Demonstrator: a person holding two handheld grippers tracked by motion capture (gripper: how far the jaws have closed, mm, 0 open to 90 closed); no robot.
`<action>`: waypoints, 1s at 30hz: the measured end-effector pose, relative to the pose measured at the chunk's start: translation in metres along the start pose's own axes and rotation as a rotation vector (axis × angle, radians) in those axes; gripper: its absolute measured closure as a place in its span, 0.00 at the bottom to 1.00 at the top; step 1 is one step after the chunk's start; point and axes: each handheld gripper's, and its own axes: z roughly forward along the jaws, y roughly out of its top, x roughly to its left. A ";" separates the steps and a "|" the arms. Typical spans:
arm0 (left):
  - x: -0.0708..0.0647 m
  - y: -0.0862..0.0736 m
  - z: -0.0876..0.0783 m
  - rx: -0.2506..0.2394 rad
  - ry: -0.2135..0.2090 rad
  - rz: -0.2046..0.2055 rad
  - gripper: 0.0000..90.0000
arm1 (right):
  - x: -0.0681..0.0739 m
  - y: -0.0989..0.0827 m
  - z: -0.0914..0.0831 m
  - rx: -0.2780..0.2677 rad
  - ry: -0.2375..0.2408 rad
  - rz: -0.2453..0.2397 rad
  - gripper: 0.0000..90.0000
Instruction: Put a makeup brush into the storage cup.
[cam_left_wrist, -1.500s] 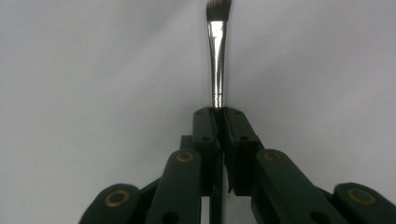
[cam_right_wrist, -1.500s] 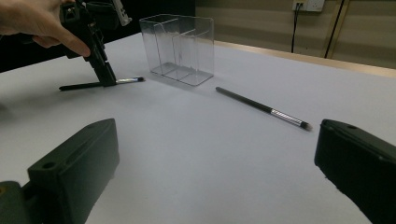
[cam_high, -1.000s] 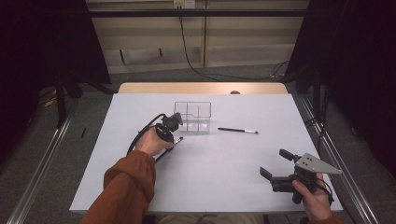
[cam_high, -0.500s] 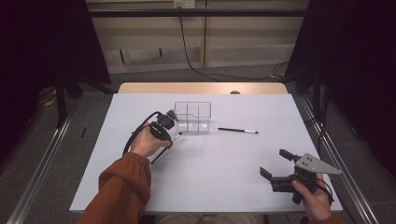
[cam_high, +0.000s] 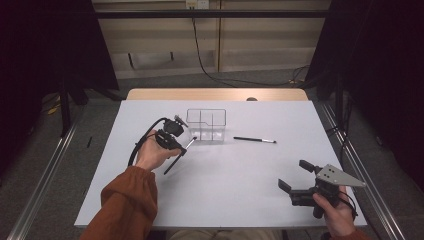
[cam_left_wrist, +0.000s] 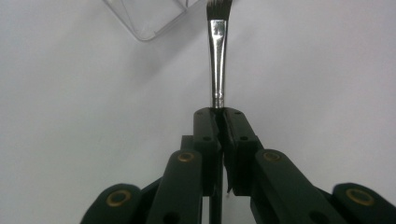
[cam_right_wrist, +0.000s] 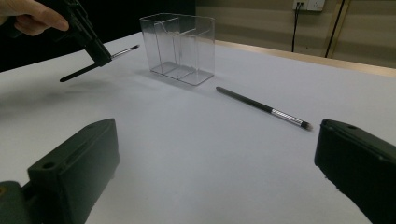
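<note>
The left gripper (cam_high: 176, 141), fingers clamped on the slim black-handled brush (cam_high: 180, 155), has lifted it off the white bench (cam_high: 225, 195) beside the clear plastic organiser (cam_high: 206, 123) (likely its destination); right gripper (cam_high: 296, 179) gapes empty.

The left gripper (cam_high: 181, 146), clamped on the brush (cam_high: 180, 156), rose off the table (cam_high: 240, 200) and drifted toward twelve o'clock, bringing the bristle end closer to the clear organizer (cam_high: 206, 125).

Left gripper view: the brush (cam_left_wrist: 217, 65) has its bristle tip cut off by the top edge; its handle is hidden between the 2 closed jaws. The clear organizer (cam_left_wrist: 149, 16) shows 1 corner only.
</note>
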 end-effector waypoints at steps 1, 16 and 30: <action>0.001 -0.001 -0.001 -0.008 -0.003 0.001 0.94 | 0.000 0.000 0.000 0.000 -0.001 0.000 0.00; 0.005 -0.013 -0.015 -0.136 -0.033 0.024 0.94 | 0.001 0.000 0.000 -0.001 0.004 0.002 0.00; 0.005 -0.021 -0.025 -0.297 -0.056 0.058 0.94 | 0.000 0.000 0.001 -0.002 0.002 0.005 0.00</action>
